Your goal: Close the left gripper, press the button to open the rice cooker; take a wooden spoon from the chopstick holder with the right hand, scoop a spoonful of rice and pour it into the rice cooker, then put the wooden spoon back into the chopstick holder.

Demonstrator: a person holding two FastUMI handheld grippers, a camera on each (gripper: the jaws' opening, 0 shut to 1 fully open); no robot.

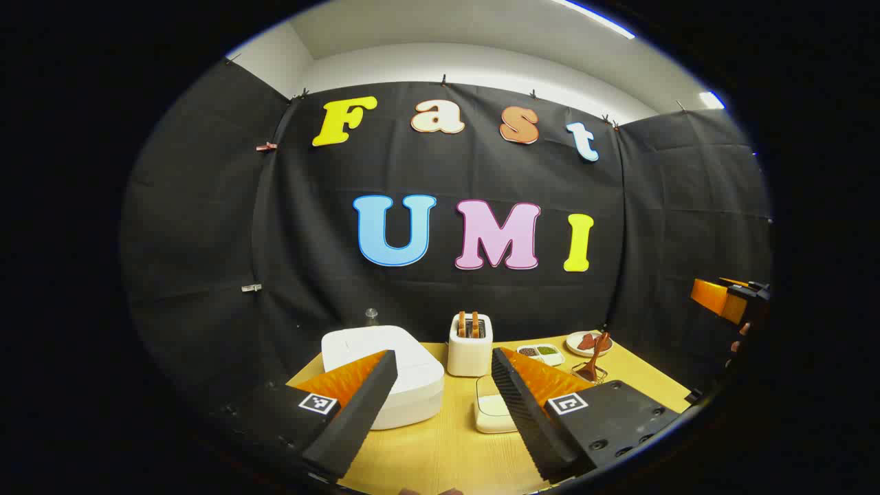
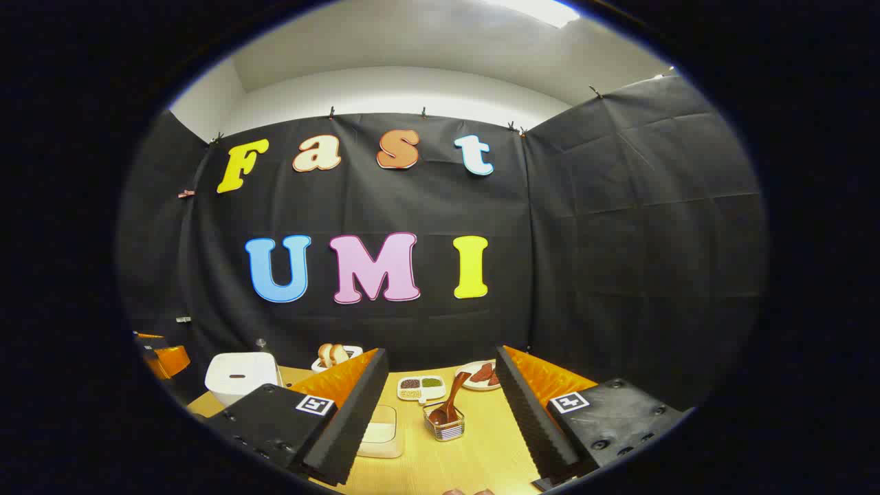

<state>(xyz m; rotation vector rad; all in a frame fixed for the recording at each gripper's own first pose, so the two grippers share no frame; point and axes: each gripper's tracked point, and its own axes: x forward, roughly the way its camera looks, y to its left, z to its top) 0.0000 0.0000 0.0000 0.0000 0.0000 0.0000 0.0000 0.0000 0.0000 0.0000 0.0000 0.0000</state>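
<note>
We see both claws released: left gripper (image 1: pixel 440 385) above the smooth rounded cooker (image 1: pixel 388 375), right gripper (image 2: pixel 440 385) facing the wooden spoon (image 2: pixel 448 405) in its wire holder (image 2: pixel 445 427)

Left tool (image 1: pixel 440 405) & right tool (image 2: pixel 440 419) both spread wide, empty.

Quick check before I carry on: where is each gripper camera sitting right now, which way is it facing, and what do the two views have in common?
Left gripper view: rides the left gripper, above the table's near edge, facing the back wall; its own open fingers frame the closed rice cooker and toaster.
Right gripper view: rides the right gripper, further right, facing the same wall; open fingers frame the wooden spoon in the chopstick holder.
Shared: rice cooker, spoon, seasoning dish, table.
</note>
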